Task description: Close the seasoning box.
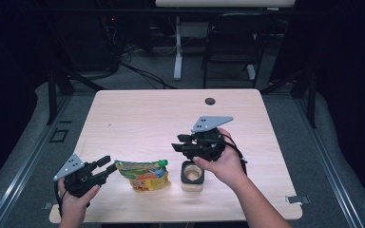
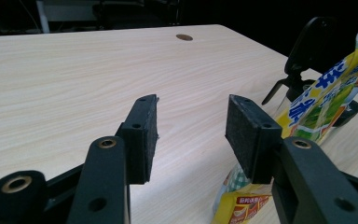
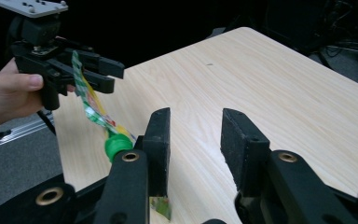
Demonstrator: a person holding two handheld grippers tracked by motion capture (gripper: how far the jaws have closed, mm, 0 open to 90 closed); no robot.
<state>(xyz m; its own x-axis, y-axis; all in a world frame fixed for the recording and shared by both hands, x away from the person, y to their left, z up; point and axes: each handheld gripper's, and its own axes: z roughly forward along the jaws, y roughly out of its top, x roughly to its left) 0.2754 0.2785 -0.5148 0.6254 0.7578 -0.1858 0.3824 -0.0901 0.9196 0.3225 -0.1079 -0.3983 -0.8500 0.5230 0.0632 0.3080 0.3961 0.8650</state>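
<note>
Pouch [image 1: 143,175] lay flat near the table's [image 1: 138,114] front edge, beside a small jar [image 1: 192,175]. We held both tongs released, left gripper [image 1: 105,167] by the pouch, right gripper [image 1: 179,143] above the jar. Next we probably needed to grasp the pouch.
</note>
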